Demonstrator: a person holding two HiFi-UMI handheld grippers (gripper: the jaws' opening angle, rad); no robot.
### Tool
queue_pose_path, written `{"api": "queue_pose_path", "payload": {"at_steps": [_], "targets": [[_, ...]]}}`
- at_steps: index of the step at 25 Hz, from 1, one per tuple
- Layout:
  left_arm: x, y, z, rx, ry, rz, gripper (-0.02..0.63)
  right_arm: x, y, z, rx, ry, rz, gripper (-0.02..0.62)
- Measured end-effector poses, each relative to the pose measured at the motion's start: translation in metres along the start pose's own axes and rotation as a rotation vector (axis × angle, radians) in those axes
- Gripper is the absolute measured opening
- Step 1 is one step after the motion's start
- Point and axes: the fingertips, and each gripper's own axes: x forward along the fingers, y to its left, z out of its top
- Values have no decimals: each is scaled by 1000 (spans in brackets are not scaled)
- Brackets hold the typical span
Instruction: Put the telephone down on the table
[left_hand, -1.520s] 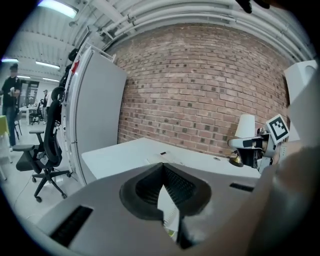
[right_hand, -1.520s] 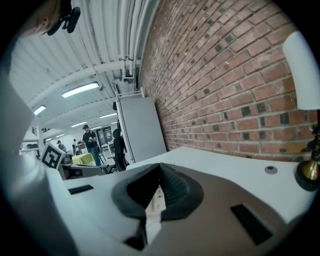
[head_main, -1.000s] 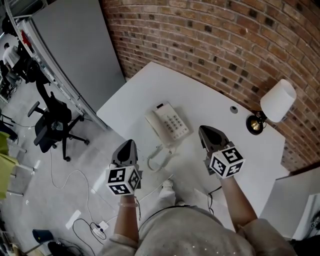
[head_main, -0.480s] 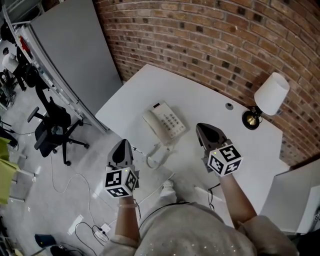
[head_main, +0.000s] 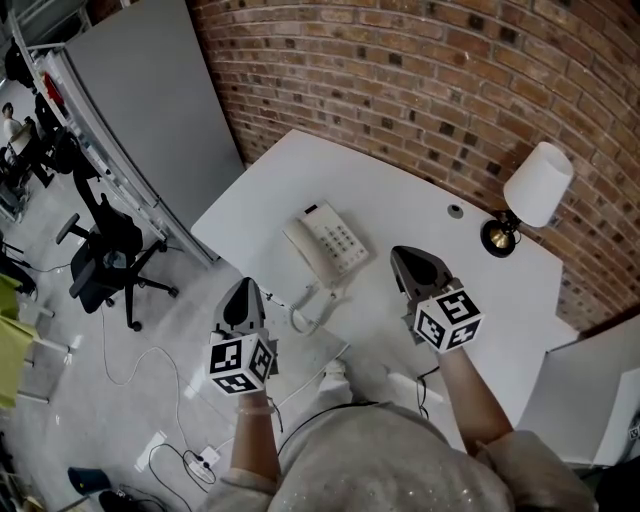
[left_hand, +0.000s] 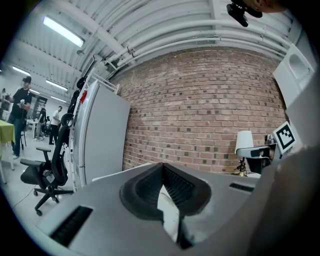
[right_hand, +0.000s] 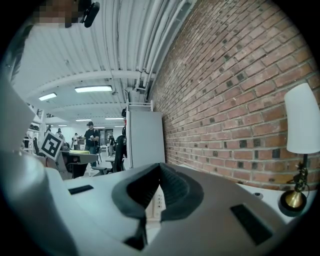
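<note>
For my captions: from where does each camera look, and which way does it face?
Head view: on the head, steeply down at table and telephone; shows left tongs, right tongs, arms.
Left gripper view: on the left tongs, along shut jaws toward the brick wall.
Right gripper view: on the right tongs, shut too; brick wall at right.
All share the lamp.

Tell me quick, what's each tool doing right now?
Left tool: closed, holding nothing.
Right tool: closed, holding nothing.
</note>
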Motion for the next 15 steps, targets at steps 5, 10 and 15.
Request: {"api": "queue_pose_path", "payload": {"at_steps": [5,10,15], "targets": [[-2,-3,2,-5,-1,-1,5,-6,-2,3,0,-1,-11,5],[-2,-7,0,-3,2,-5,5,-10,-3,0,3,2,-13,5],[-5,-7,-2,-2,3,-3,5,-14,-2,-4,7,4,-13,5]]}}
